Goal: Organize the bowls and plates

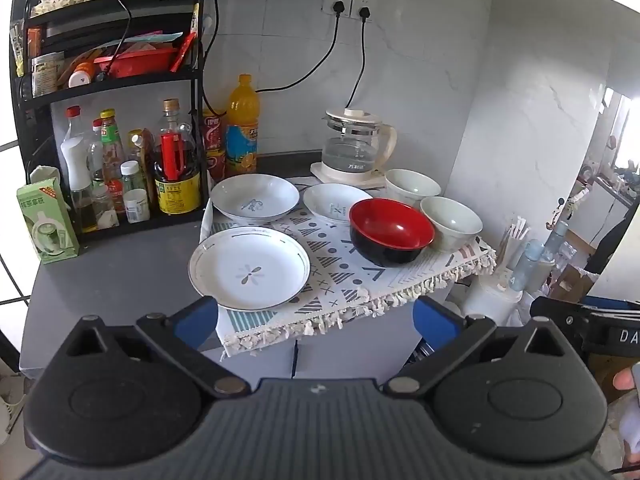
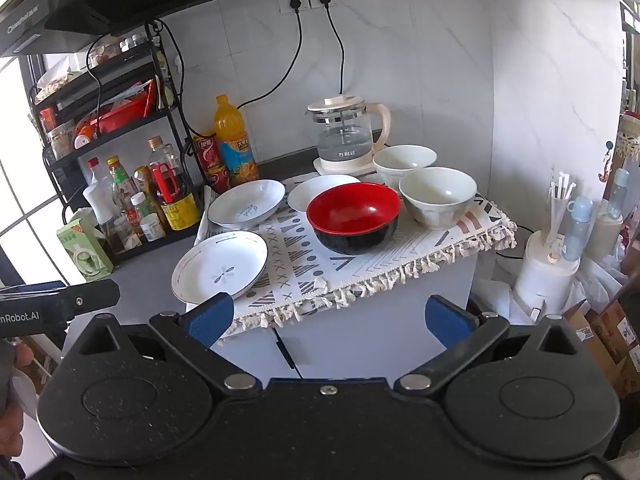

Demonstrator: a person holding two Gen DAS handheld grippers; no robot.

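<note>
**A:** While both tools hang back from the counter edge, what are they doing? The left gripper (image 1: pixel 316 320) has its blue pads spread wide with nothing between them, and the right gripper (image 2: pixel 330 320) is just as wide and just as empty.

**B:** Agreed. Neither touches any crockery. Nearest the left one is the flower-pattern plate (image 1: pixel 250 266), lying on the patterned cloth (image 1: pixel 352 280) with its left rim out over the grey countertop (image 1: pixel 120 272).

**A:** How would it handle?

**B:** My guess is glazed ceramic: stiff, slick, breakable, moderately heavy. I'd pinch the raised rim, where the overhang leaves room for a pad beneath. A flat plate gives little else to hold.

**A:** And the red-and-black bowl (image 2: pixel 354 216)?

**B:** It looks like lacquered plastic, so probably lighter and less fragile, but glossy. Take it by the wall, one pad inside and one outside.

**A:** Count them for me.

**B:** Three plates: the flowered one in front, a second plate (image 1: pixel 255 199) behind it, a third plate (image 1: pixel 334 202) further right, partly hidden by the red bowl. Three bowls: the red one, a near white bowl (image 2: pixel 438 196) just beside it, and a far white bowl (image 2: pixel 404 162) by the glass kettle (image 2: pixel 346 136). The white ones look ceramic, so they would chip if stacked roughly.

**A:** Stacked yet?

**B:** No, every piece sits singly on the cloth.
</note>
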